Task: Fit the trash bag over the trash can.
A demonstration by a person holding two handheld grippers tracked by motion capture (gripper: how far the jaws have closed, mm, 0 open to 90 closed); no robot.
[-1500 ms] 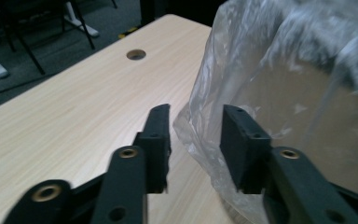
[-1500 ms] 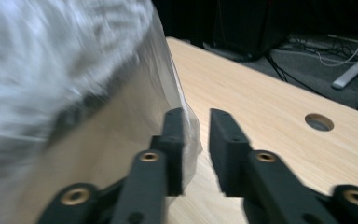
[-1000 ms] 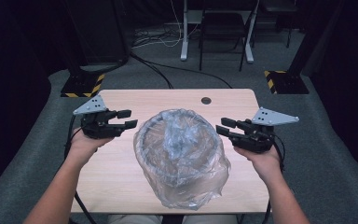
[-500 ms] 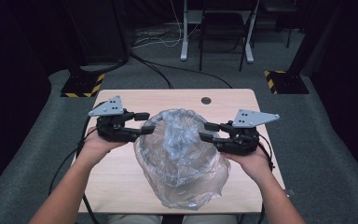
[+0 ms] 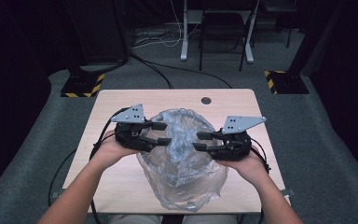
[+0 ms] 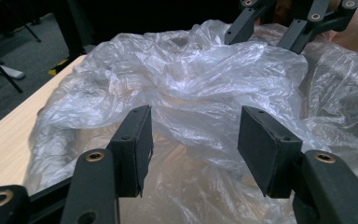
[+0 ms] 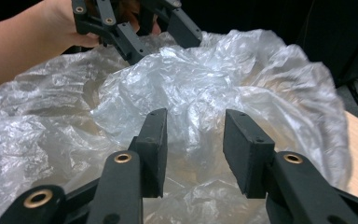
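Two grippers: left gripper [image 5: 161, 133] and right gripper [image 5: 203, 141], one either side.
Left jaws: apart, just been widening, plastic between, unpinched.
Right jaws: parted, gripping nothing.
One plastic bag [image 5: 184, 163]: crumpled mid-table [image 5: 116, 182].

You are being watched from high above your side, looking forward and down; each claw camera is peering close between its jaws, sharing the plastic bag [image 5: 184, 158]

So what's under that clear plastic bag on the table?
Through the crumpled clear plastic bag the light wooden table shows, blurred by folds. No distinct object inside can be made out; the thicker wrinkles hide parts of the interior.
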